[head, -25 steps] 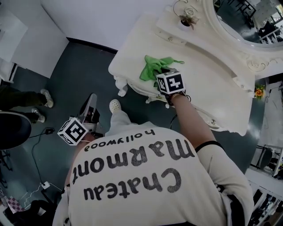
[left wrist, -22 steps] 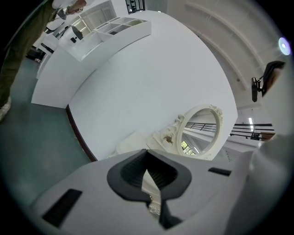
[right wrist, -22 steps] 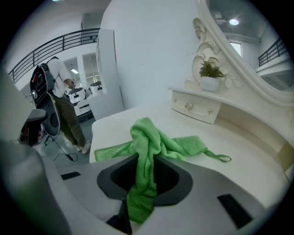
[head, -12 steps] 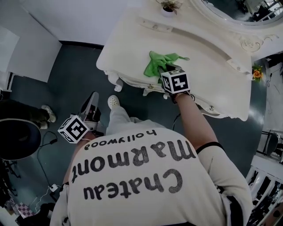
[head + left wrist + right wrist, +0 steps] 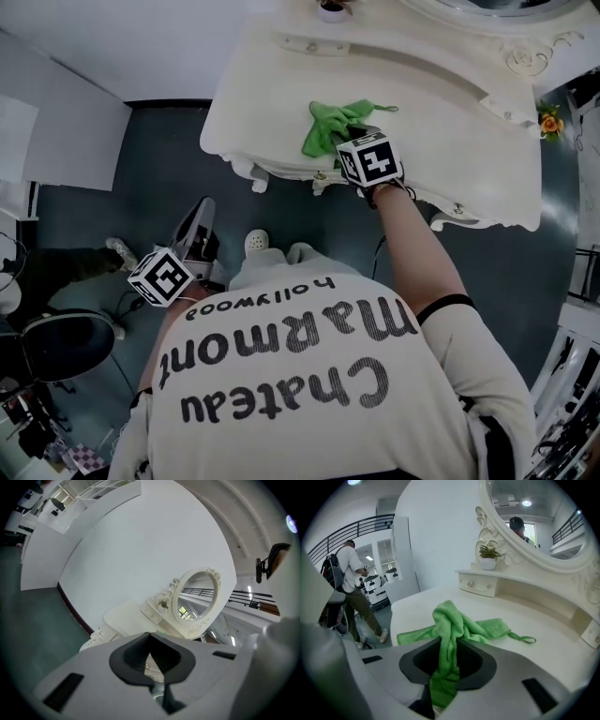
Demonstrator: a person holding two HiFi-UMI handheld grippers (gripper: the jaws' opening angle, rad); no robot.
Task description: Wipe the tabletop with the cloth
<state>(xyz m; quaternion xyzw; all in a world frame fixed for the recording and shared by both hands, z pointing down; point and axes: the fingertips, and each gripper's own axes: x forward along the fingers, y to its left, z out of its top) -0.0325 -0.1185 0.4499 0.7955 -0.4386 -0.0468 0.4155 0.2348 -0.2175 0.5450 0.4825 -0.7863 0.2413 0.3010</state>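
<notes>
A crumpled green cloth [image 5: 327, 128] lies near the front edge of the white dressing table [image 5: 450, 122]. My right gripper [image 5: 347, 136] is shut on it. In the right gripper view a fold of the cloth [image 5: 452, 620] rises off the tabletop [image 5: 543, 639] and runs down between the jaws of the right gripper [image 5: 446, 660]; the rest of it spreads flat behind. My left gripper [image 5: 199, 214] hangs low over the floor, well left of the table. In its own view the left gripper [image 5: 152, 665] is shut with nothing in it, and the table [image 5: 124, 618] lies far ahead.
An oval mirror [image 5: 534, 522] and a raised shelf with small drawers [image 5: 480, 584] back the table, with a potted plant [image 5: 488, 557] on the shelf. A person [image 5: 349, 590] stands on the floor to the left. A dark chair [image 5: 61, 347] and cables lie at lower left.
The head view has shifted, so the table sits higher in frame. The right gripper still holds the cloth by the front edge. The left gripper stays low at the side.
</notes>
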